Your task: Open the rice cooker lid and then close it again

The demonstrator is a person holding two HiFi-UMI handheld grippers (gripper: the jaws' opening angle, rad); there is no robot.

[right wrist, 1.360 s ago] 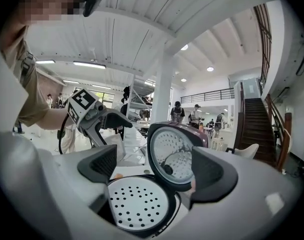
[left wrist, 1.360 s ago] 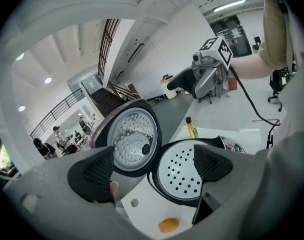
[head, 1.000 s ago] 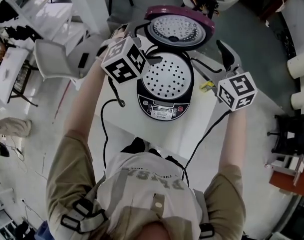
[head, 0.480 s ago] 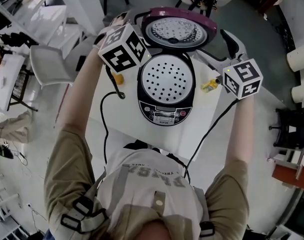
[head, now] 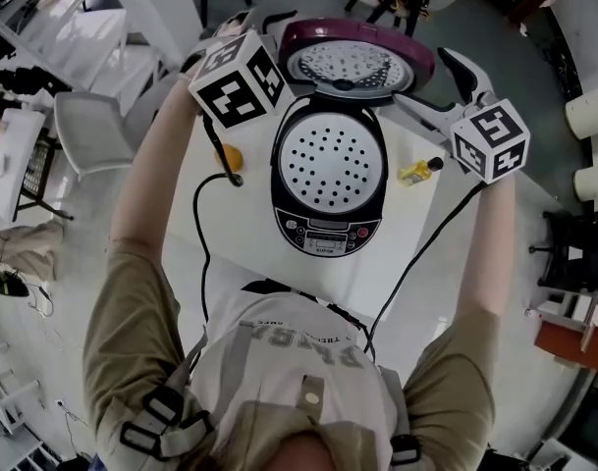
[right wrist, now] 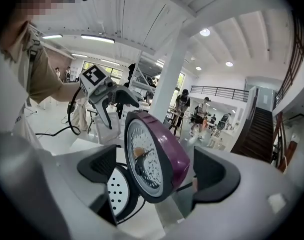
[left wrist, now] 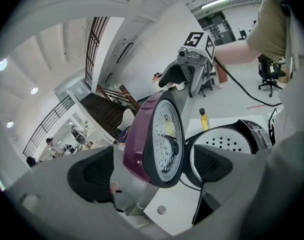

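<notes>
Your left gripper is open. Its own view shows the two pads wide apart with the raised lid standing on edge between them, and a gap shows on either side. The head view cannot give you this, since the marker cube covers most of that gripper there. Just below it on the white surface lies a small orange thing, too small to identify, with a black cable running past it.

In the middle sits the cooker, with the lid swung up at the far side and a perforated white tray filling its mouth. Only the head view shows the front control panel. Both gripper views cut the body off low in the frame.

To the right, a small yellow bottle lies on its side beside the cooker. The left gripper view also catches it beyond the lid.

Your right gripper is open too, its jaws straddling the same lid from the other side without visibly touching. Its view shows your left gripper beyond the lid.
</notes>
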